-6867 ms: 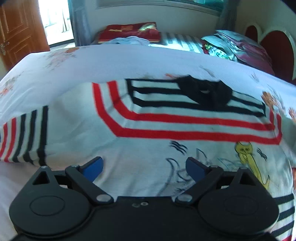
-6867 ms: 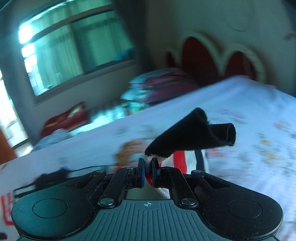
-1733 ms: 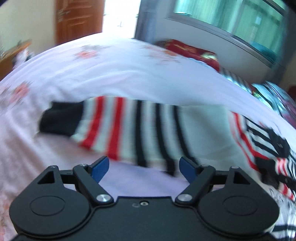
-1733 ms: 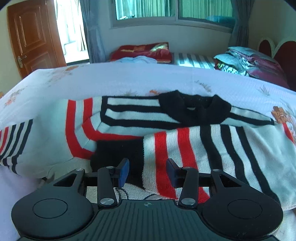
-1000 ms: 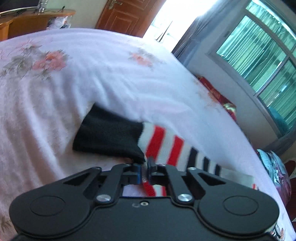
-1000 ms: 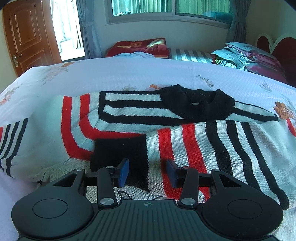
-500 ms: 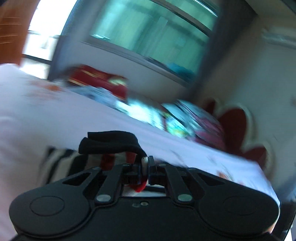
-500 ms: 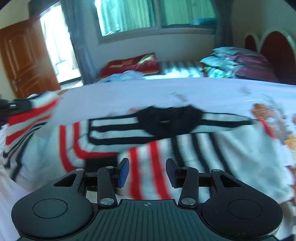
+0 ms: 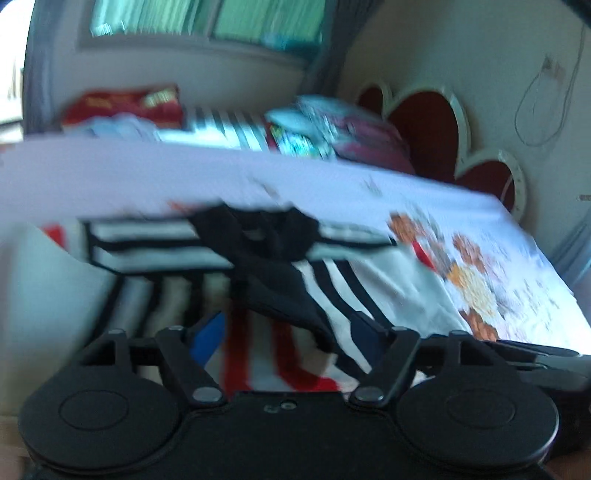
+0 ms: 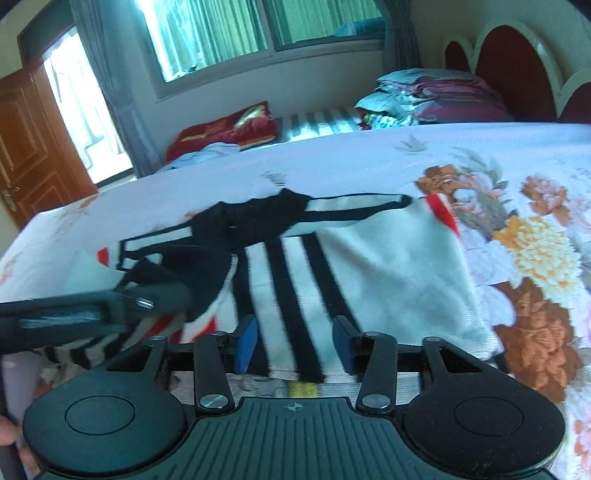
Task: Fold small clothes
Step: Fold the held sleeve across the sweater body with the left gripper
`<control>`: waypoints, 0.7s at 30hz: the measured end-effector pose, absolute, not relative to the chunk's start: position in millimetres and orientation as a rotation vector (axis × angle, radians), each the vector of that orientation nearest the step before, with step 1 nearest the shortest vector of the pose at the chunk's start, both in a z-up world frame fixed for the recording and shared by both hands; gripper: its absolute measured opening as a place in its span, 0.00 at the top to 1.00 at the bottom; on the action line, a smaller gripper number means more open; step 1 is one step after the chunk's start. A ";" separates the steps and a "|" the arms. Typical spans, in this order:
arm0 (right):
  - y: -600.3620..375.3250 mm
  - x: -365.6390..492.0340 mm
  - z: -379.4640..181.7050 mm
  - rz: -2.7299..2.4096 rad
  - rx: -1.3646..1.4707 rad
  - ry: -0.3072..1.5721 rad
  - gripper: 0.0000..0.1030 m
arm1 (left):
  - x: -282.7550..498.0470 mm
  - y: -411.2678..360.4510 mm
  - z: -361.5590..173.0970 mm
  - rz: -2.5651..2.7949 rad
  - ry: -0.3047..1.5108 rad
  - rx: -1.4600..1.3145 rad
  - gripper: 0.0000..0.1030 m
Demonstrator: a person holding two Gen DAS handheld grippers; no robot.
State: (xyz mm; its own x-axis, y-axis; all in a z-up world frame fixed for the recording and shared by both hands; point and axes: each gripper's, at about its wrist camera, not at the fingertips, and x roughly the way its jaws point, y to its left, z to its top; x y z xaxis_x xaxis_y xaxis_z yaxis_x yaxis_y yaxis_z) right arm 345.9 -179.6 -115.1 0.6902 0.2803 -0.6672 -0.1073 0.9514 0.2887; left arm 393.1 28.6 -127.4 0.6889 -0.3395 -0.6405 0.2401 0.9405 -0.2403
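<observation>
Floral bedding covers the bed that carries everything. Left gripper has its jaws spreading apart, the black cuff of a sleeve draped loose between the blue pads (blur hides any contact). Right gripper is also opening, pads clear of the black-striped sleeve below. Around them the striped sweater lies flat, black collar toward the far window.

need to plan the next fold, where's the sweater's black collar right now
In the right wrist view the black collar lies left of centre on the striped sweater, at its far edge on the floral bedsheet, just beyond the folded-in black cuff.
</observation>
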 end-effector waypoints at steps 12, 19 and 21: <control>-105.0 366.2 -126.3 0.332 0.097 0.773 0.30 | 336.4 140.4 -122.0 0.012 0.732 -0.031 0.28; -110.9 388.6 -126.4 0.312 0.139 0.800 0.95 | 337.8 135.9 -151.3 0.031 0.768 0.035 0.37; -121.9 384.3 -116.3 0.292 0.142 0.749 0.95 | 344.3 134.3 -154.4 0.041 0.761 0.025 0.54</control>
